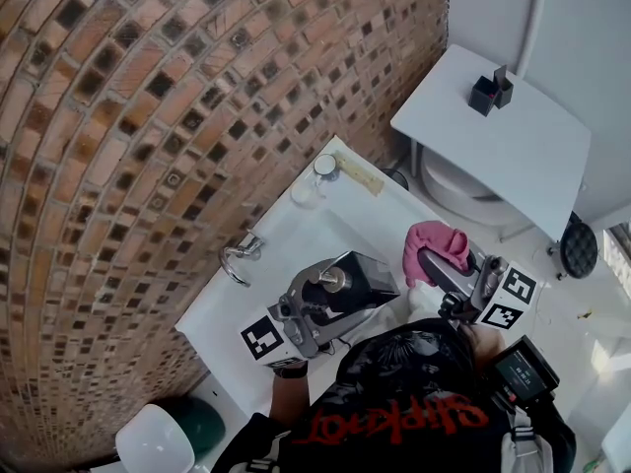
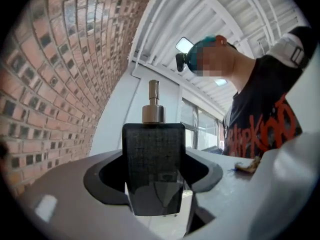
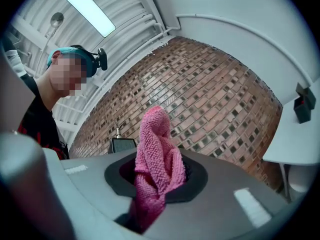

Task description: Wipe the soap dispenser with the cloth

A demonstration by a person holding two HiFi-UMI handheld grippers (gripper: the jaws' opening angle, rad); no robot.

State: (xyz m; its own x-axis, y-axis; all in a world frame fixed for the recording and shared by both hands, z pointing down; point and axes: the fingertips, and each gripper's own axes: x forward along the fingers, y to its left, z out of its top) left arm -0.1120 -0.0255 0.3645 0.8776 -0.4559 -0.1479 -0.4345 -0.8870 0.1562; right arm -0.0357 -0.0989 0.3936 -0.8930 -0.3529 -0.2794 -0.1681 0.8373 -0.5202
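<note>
A black square soap dispenser (image 1: 347, 282) with a metal pump top (image 2: 152, 109) is clamped between the jaws of my left gripper (image 1: 330, 299), held above the white sink counter (image 1: 296, 235). In the left gripper view the dispenser (image 2: 154, 166) fills the gap between the jaws, standing upright. My right gripper (image 1: 444, 264) is shut on a bunched pink cloth (image 1: 434, 246), to the right of the dispenser and apart from it. The right gripper view shows the cloth (image 3: 156, 169) sticking up out of the jaws, with the dispenser (image 3: 122, 145) small behind it on the left.
A chrome tap (image 1: 237, 256) stands on the counter by the brick wall. A clear glass jar (image 1: 317, 177) sits at the counter's far end. A white table (image 1: 503, 136) with a small black box (image 1: 490, 91) lies beyond, and a toilet (image 1: 463, 190) under it.
</note>
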